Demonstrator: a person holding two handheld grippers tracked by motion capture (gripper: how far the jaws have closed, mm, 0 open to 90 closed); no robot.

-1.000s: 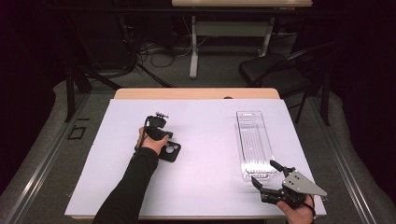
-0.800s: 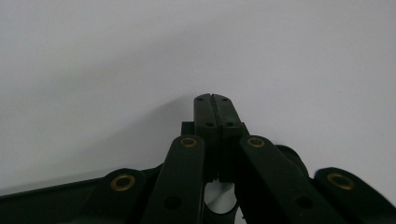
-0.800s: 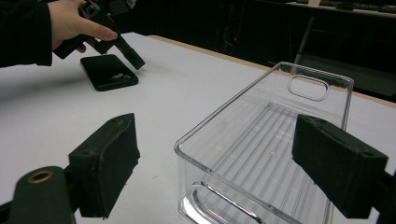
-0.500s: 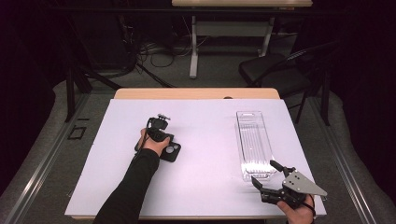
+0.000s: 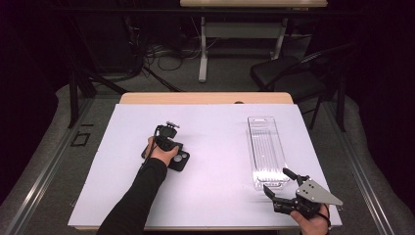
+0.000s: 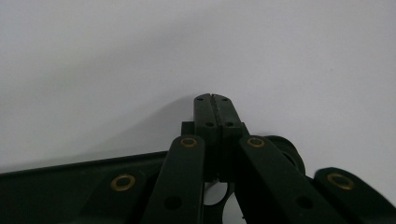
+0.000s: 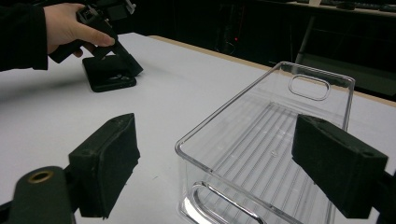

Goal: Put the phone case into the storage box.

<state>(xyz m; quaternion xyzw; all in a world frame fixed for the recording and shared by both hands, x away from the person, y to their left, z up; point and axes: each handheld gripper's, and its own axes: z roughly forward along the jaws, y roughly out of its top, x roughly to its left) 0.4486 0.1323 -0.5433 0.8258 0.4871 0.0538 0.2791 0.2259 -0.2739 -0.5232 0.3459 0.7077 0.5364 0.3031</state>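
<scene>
Left hand-held gripper (image 5: 172,157), centre-left of the frame, jaws pressed together on a black phone case (image 5: 179,160). Right hand-held gripper (image 5: 280,182), lower right, jaws wide, just beside the clear bin (image 5: 265,149).

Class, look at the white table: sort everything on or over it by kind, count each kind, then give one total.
Handheld grippers: 2 (left gripper, right gripper)
Black phone case: 1 (black phone case)
Clear plastic bin: 1 (clear plastic bin)
Total: 4
</scene>
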